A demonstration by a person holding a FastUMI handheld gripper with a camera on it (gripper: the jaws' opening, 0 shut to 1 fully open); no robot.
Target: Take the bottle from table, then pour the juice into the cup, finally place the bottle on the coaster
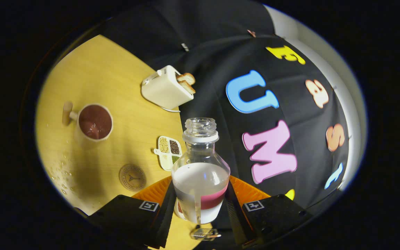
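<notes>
- gripper view shows the gripper (200, 205) clamped on the bottle (200, 173), one finger pressed to each side of its lower body, so the bottle sits between the fingers and is carried off the table.
- the whole scene is tilted: the bottle is leaning with its open, capless neck pointing away from the fingers, and a little juice lies low in its belly. judging by the cup (94, 122), which already holds dark liquid near the brim, the pour looks done or almost done.
- risk: with no cap on, any further tip while swinging toward the coaster (132, 177) could send the remaining juice out over the wood or the booth cloth.
- risk: the bottle is smooth, rounded glass or clear plastic, and droplets already dot the table (92, 69) near the cup; wet sides could let it slip or twist in the grip.
- risk: the coaster is a small round target lying just beside the seed tray (169, 151); setting down off centre, or while leaning, could topple the bottle or knock the tray.
- the surface is a pale yellow wood tabletop, bare apart from a cream toaster (166, 87) with bread slices in its slots, the handled cup, the divided tray and the coaster.
- black cloth hangs behind the table edge, and a strip of light wall shows beyond it.
</notes>
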